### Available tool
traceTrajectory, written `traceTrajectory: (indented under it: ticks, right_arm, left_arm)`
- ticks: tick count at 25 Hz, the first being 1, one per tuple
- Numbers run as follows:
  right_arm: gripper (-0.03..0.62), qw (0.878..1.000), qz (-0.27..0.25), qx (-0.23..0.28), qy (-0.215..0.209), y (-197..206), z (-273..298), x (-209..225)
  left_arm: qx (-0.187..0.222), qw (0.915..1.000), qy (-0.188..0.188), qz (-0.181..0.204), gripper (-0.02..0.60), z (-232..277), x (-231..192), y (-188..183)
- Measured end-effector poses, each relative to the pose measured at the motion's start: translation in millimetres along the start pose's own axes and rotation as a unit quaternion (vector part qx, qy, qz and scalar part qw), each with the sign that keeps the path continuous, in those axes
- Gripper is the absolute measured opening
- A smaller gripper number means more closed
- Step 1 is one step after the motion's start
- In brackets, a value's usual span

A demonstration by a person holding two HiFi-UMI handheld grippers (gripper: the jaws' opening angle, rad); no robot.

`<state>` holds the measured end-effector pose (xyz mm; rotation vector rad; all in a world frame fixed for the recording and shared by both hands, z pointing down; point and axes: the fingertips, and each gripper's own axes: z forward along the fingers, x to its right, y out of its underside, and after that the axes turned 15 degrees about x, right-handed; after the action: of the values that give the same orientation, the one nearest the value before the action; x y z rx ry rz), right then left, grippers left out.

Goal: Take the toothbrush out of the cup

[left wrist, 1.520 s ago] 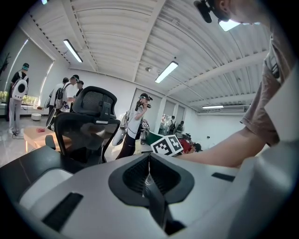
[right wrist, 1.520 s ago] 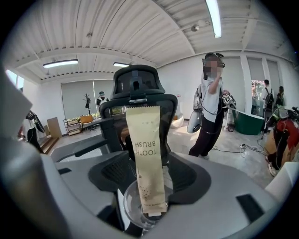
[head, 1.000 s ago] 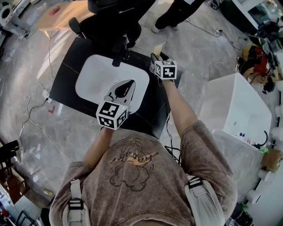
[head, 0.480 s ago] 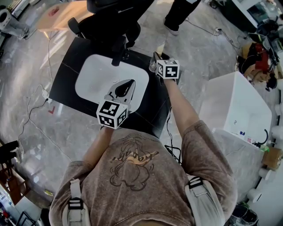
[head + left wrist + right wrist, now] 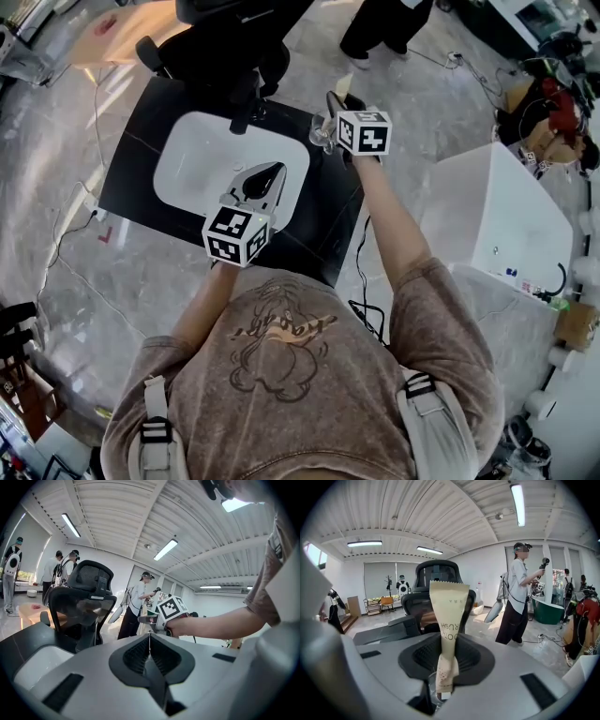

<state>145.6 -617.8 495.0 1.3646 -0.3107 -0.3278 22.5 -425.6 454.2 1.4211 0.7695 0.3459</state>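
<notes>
Grey left hand-held gripper (image 5: 265, 178), nearest, hovers with jaws pressed together and empty above a white rounded basin (image 5: 199, 157) on the black surface (image 5: 139, 180). Farther right, the right hand-held gripper (image 5: 446, 654) clamps a beige paper-wrapped toothbrush (image 5: 449, 613) upright, its lower end over a clear glass cup (image 5: 431, 692). A black office chair (image 5: 225, 47) stands beyond.

Head camera is looking steeply down from above the person's shoulders onto the black square tabletop (image 5: 131, 169) (whole top fitting in frame). Each gripper camera is riding close behind its own jaws, facing outward across the room. All three are sharing the black mesh-backed office chair (image 5: 234, 47); the left gripper view is also catching the right gripper (image 5: 146, 618).
</notes>
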Motion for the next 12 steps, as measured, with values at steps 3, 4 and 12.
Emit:
traceTrajectory:
  ticks: [3, 4, 12]
  right_arm:
    - [0.092, 1.000, -0.001, 0.017, -0.001, -22, -5, 3]
    - [0.092, 1.000, -0.003, 0.022, 0.000, -28, -6, 4]
    - [0.092, 0.999, 0.001, 0.044, -0.010, -45, -38, -5]
  left_arm:
    - [0.000, 1.0000, 0.006, -0.002, 0.018, 1, 4, 1]
    - [-0.001, 1.0000, 0.008, -0.003, 0.018, 2, 5, 2]
    - [-0.001, 0.9999, 0.016, 0.001, 0.018, -2, 12, 4]
